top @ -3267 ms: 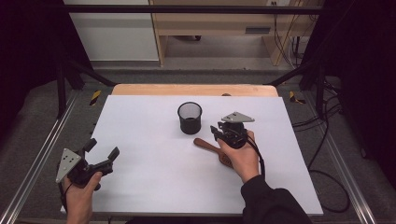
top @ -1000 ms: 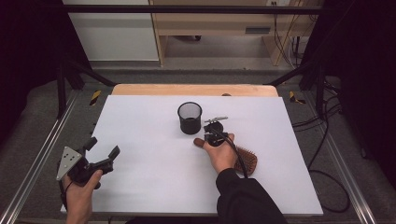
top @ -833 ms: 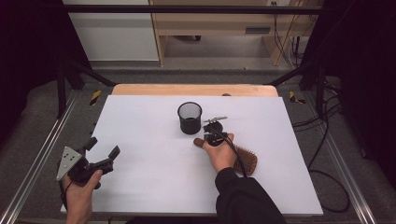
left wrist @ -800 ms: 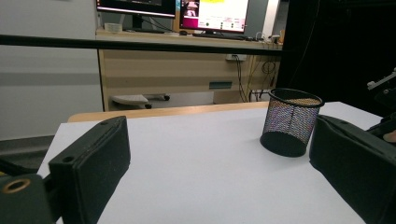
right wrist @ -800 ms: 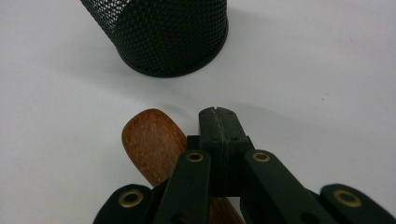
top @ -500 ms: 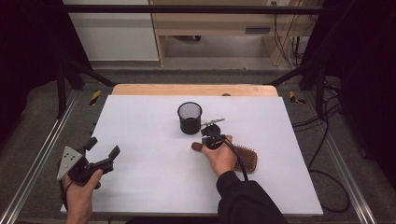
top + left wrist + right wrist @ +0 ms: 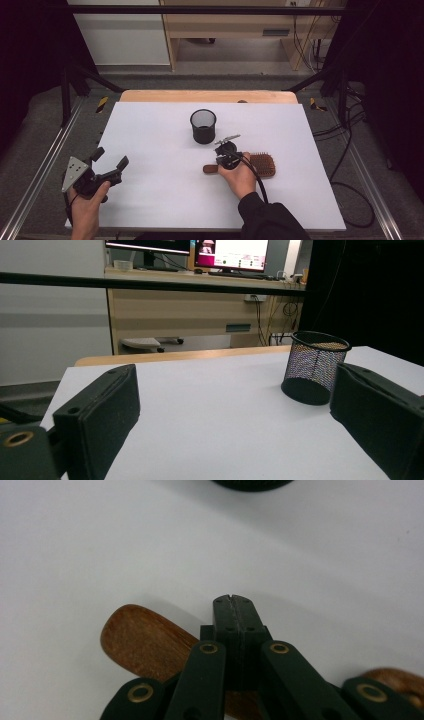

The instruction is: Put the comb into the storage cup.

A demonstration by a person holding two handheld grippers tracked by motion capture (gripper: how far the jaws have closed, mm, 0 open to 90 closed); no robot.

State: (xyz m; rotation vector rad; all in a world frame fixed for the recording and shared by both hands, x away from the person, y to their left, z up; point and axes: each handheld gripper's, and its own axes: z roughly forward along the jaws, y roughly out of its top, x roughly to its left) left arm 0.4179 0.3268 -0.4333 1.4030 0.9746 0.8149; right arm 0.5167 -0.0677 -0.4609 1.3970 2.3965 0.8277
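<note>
Right gripper (image 7: 234, 600): the jaws are pressed together, tip to tip, with no gap between the pads, directly over the handle of the wooden brush (image 7: 145, 642); whether they pinch the wood or merely rest on it cannot be told, since the closed tips project past the handle's edge. Left gripper (image 7: 230, 430): the jaws stand spread wide and hold nothing, with bare table (image 7: 210, 405) between them. Brush location: flat on the white table (image 7: 150, 125), handle toward the left, bristle head (image 7: 262, 164) toward the right, just in front of the mesh cup (image 7: 203, 126) and apart from it. Progress, as a judgement: the work appears to be placing the brush in the cup; the reach to the handle is made, while lifting, upending and lowering into the cup remain, and the cup looks empty. Differences between views: the high view gives the whole layout, with the right gripper (image 7: 227, 156) over the handle, the left gripper (image 7: 107, 165) idle near the table's left front corner, and the bristle head, which the right gripper view cuts off. The right gripper view alone resolves the closed tips and the rounded handle end. The left gripper view shows the cup (image 7: 314, 367) side-on, upright, its mesh wall and open rim.
</note>
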